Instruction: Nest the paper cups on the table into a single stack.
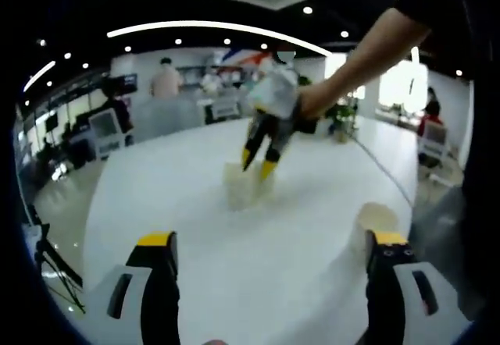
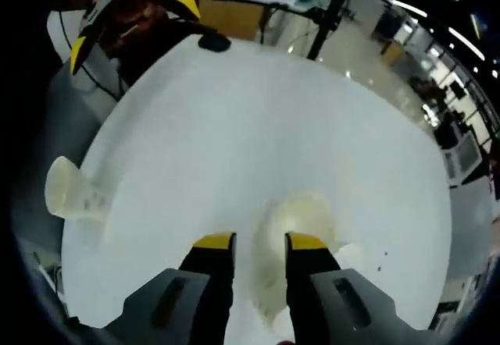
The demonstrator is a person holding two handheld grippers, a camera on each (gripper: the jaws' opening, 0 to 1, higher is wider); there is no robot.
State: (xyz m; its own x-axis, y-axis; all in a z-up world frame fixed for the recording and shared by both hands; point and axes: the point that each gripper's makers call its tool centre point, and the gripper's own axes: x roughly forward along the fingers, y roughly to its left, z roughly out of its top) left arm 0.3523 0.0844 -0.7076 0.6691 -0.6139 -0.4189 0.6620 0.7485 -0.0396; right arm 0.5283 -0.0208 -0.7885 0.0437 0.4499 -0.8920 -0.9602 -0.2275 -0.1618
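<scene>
Two paper cups can be made out on the big white table (image 2: pixel 258 111), which carries everything here. Seen from the right gripper view, one cup (image 2: pixel 293 224) sits just beyond the right gripper (image 2: pixel 262 242), at about twelve o'clock from its yellow tips, and a second cup (image 2: pixel 64 189) lies on its side near the table's edge at about nine o'clock. The right jaws are narrowly parted around the near cup's side; whether they already pinch it I cannot tell. In the left gripper view, the left gripper (image 1: pixel 273 240) has its jaws spread wide with nothing between them, while the right gripper (image 1: pixel 258 161) reaches down onto a pale cup (image 1: pixel 242 185) at twelve o'clock. Another pale rim (image 1: pixel 379 214) peeps just behind the left jaw's right tip. Thin paper crushes easily, so closing hard could dent the rim and spoil nesting. The tipped cup could roll off the edge if nudged.
</scene>
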